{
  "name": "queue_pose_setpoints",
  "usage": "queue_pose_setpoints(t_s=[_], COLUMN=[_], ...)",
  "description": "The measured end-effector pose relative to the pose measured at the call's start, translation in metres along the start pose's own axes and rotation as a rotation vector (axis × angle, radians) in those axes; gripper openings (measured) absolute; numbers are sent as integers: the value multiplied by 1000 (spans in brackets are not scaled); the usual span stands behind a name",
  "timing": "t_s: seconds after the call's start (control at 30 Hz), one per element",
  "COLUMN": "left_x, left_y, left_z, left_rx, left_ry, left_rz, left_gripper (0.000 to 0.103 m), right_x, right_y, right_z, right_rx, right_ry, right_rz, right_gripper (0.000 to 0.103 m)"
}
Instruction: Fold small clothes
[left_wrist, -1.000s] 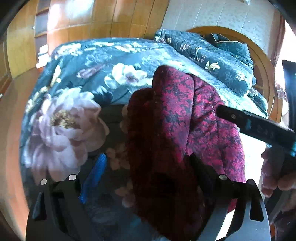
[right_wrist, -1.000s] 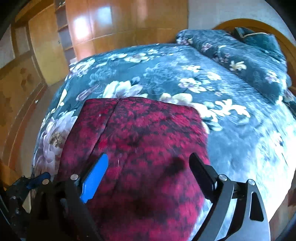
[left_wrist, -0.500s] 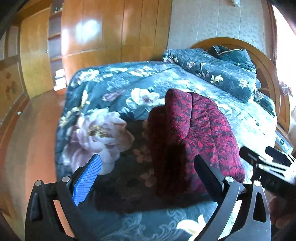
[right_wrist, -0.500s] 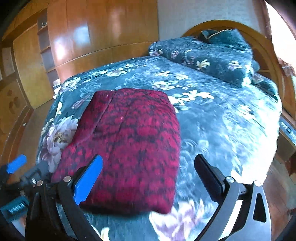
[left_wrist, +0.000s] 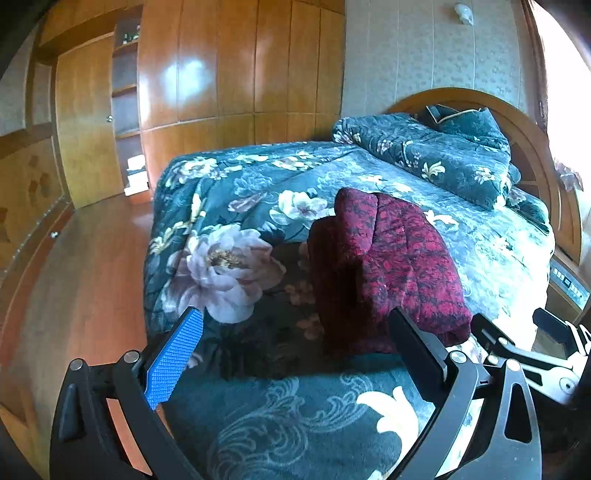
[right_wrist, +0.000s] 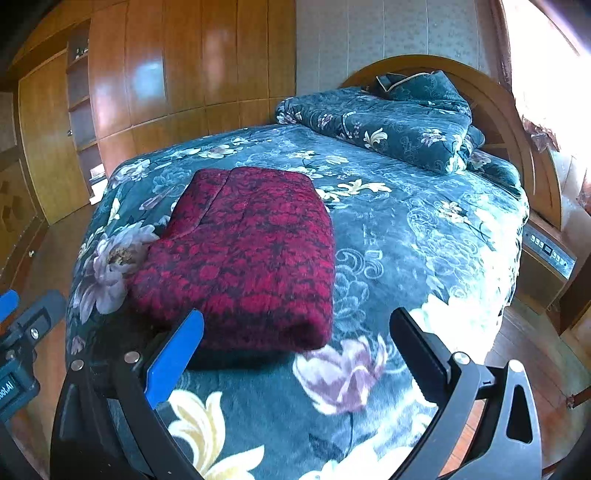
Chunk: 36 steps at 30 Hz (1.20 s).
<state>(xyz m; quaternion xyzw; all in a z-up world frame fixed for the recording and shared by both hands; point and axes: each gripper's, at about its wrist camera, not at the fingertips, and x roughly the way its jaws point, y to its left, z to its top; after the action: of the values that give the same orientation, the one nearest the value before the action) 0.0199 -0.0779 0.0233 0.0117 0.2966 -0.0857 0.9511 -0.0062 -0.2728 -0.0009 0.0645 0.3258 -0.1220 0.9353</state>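
Observation:
A dark red patterned garment (right_wrist: 243, 254) lies folded into a thick rectangle on the floral bed cover (right_wrist: 424, 236); it also shows in the left wrist view (left_wrist: 384, 269). My left gripper (left_wrist: 295, 332) is open and empty, held back from the garment's near left edge. My right gripper (right_wrist: 295, 332) is open and empty, held just short of the garment's near edge. The right gripper's body shows at the right of the left wrist view (left_wrist: 528, 354). The left gripper's body shows at the left edge of the right wrist view (right_wrist: 22, 332).
A folded floral quilt (right_wrist: 388, 122) and a pillow lie at the wooden headboard (right_wrist: 509, 122). Wooden wardrobes (left_wrist: 229, 66) line the far wall. Wooden floor (left_wrist: 74, 280) runs left of the bed. A bedside unit with buttons (right_wrist: 550, 254) stands at the right.
Both grippers have pulled back and up from the garment. A second ago they were close over it; now it lies folded and free on the bed.

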Motion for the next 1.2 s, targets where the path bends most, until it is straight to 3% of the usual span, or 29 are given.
queue_pose_setpoints(t_s=[0.33, 1.2], left_x=[-20, -25], left_y=[3, 9], left_z=[-4, -4], left_rx=[2, -4], left_ry=[-29, -28], left_rz=[14, 33], left_gripper=[99, 99], right_x=[-16, -25], right_y=[4, 10], right_z=[-11, -13], right_rx=[-5, -7], right_ry=[-13, -27], right_rz=[1, 0], right_gripper=[101, 101])
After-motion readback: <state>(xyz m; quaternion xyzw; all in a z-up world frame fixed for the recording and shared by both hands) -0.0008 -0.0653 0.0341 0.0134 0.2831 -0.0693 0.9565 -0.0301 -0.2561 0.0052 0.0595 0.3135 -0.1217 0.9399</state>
